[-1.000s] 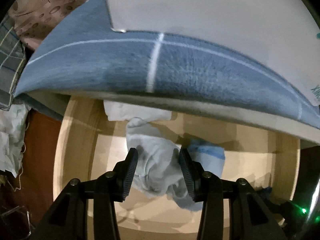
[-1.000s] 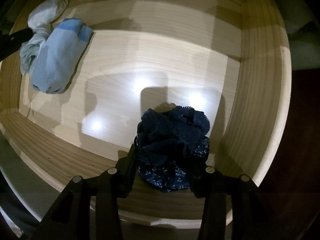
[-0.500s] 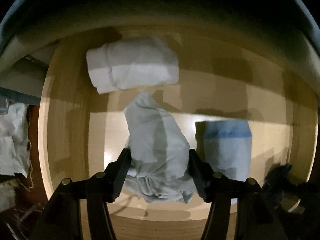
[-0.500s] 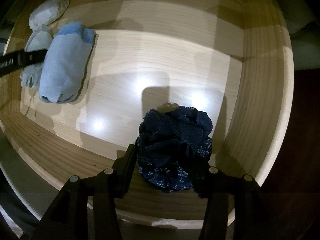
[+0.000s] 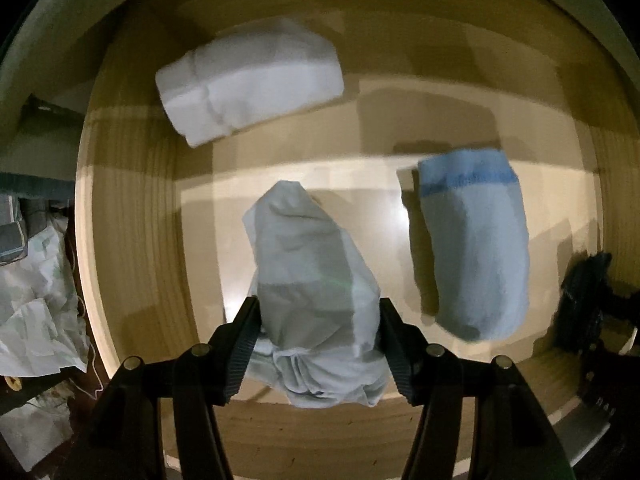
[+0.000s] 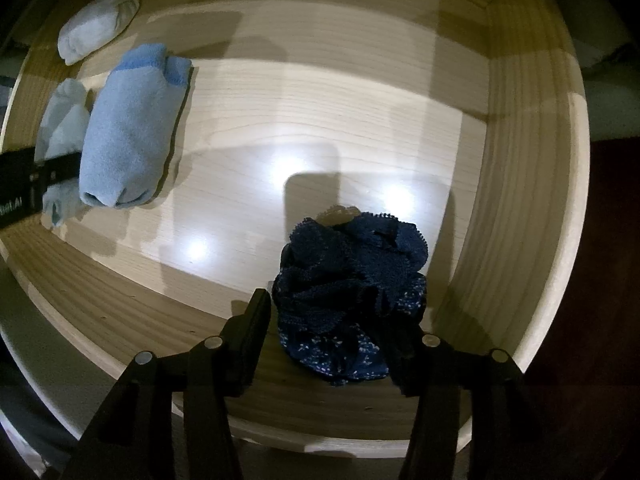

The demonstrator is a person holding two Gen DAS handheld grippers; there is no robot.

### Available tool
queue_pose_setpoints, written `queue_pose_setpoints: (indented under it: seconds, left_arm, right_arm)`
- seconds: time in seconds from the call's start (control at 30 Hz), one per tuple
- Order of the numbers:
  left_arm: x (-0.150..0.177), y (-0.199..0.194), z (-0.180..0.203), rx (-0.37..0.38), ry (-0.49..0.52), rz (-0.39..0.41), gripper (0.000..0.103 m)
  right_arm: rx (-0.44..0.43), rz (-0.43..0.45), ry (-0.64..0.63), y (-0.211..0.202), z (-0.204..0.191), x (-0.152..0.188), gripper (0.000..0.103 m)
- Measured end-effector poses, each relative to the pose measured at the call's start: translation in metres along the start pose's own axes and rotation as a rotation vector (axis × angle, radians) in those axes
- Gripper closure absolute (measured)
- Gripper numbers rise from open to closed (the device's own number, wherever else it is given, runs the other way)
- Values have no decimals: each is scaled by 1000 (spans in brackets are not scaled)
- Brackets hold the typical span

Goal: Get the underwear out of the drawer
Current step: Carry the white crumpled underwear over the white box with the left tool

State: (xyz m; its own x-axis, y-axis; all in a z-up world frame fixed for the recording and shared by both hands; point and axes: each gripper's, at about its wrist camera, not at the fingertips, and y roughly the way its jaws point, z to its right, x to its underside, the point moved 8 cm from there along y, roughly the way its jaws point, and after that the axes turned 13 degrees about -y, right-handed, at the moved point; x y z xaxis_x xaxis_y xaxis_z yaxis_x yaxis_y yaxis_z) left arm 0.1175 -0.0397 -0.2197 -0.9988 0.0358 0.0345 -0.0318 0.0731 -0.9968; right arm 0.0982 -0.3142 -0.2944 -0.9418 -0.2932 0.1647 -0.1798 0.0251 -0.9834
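Note:
The open wooden drawer (image 5: 132, 240) holds several rolled pieces of underwear. My left gripper (image 5: 318, 308) points down into it, jaws spread wide on either side of a pale grey-blue bundle (image 5: 312, 264) that lies on the drawer floor. A white folded piece (image 5: 248, 88) sits behind it and a light blue roll (image 5: 472, 248) to the right. My right gripper (image 6: 332, 308) straddles a crumpled navy lace piece (image 6: 352, 272) by the drawer's (image 6: 520, 160) front wall. Its jaws are opening, and the left finger (image 6: 256, 320) stands slightly off the cloth.
In the right wrist view the light blue roll (image 6: 128, 132), the pale bundle (image 6: 64, 120) and the white piece (image 6: 100, 24) lie far left, with a left gripper finger (image 6: 40, 172) across them. Crumpled pale fabric (image 5: 36, 300) lies outside the drawer's left wall.
My left gripper sank into the drawer and its jaws spread wide, letting the pale bundle settle on the floor; the blue-grey bedding left view. The right jaws widened slightly around the navy piece.

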Motion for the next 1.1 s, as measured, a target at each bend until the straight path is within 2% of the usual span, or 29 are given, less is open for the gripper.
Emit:
queue_pose_setpoints:
  seconds: [0.17,0.4,0.57,0.83,1.1]
  left_arm:
    - [3,5,2,8,4,-23,42]
    - [3,3,-21,13,-9,-39,45]
    - [6,-2,-5,-2,-1,-23,52]
    - [3,-9,-2,1,-20,6,61]
    - [4,-28,-1,36,-40,28,64]
  right_arm:
    - [0,1,7,1,0,1,51]
    - [11,-3,14,3,-1,0,51]
    - [10,-3,23,4,-1,0,51]
    - [31,-30,33,6,0,4,48]
    - [40,-36,44,7,-1,6,48]
